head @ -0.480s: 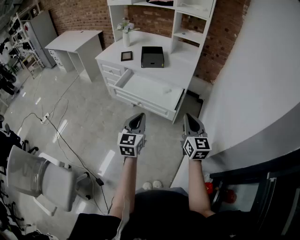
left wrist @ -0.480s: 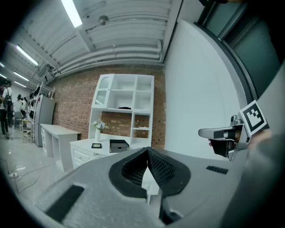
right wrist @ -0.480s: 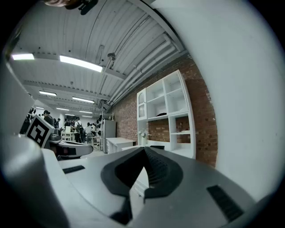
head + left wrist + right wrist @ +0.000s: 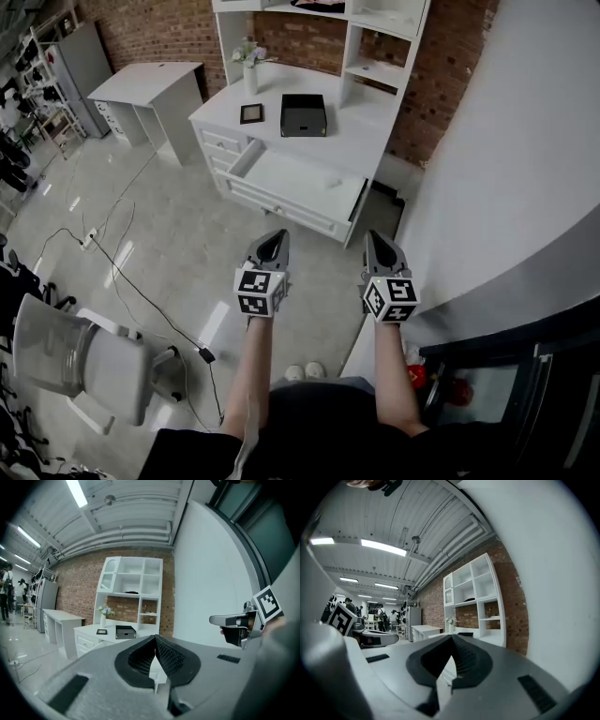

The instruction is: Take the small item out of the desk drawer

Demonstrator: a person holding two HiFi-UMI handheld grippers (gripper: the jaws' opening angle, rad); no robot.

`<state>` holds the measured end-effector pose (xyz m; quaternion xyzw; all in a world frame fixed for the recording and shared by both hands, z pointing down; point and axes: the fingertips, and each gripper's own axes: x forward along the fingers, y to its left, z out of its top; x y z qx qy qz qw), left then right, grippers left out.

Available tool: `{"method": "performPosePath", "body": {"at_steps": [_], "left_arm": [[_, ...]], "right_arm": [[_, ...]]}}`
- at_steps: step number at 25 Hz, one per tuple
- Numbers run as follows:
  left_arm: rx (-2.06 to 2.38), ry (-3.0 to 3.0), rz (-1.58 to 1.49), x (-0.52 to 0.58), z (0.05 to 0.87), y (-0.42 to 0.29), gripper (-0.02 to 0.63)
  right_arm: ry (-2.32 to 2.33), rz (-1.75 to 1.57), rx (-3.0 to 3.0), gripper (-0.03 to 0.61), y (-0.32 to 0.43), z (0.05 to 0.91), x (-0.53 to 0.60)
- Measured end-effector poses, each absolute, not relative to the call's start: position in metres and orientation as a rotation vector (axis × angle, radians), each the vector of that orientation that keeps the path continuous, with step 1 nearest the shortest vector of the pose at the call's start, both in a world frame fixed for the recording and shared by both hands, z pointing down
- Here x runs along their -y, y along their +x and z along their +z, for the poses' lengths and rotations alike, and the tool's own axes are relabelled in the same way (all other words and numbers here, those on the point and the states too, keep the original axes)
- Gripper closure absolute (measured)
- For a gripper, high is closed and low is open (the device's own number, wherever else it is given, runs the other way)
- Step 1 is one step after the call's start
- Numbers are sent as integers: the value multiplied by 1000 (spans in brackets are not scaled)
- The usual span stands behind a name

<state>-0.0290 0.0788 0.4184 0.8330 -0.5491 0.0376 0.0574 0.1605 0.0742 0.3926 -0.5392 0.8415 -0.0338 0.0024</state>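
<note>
both the left gripper [image 4: 275, 242] and right gripper [image 4: 378, 246] are hovering with jaws clenched on nothing, well apart from the small item [image 4: 329, 184] lying in the open drawer [image 4: 281, 208] ahead.

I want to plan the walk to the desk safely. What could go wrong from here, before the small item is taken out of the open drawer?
1. A cable lies on the floor left of the path; a foot may catch it.
2. The item is small and pale in the white drawer, so it is easy to miss.
3. The left gripper and right gripper are both shut; one must open before reaching in.
</note>
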Motion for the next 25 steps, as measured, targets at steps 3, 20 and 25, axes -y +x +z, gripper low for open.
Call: {"method": "performPosePath", "body": {"at_steps": [3, 20, 25], "left_arm": [[1657, 2523, 121, -80, 421, -29, 604], [1639, 2505, 119, -90, 431, -46, 604], [1649, 2518, 100, -96, 427, -56, 604]], "right_arm": [[-1679, -130, -2647, 581, 158, 398, -77], [-1592, -152, -2676, 428, 134, 396, -91], [-1602, -152, -2658, 376, 133, 395, -98]]}}
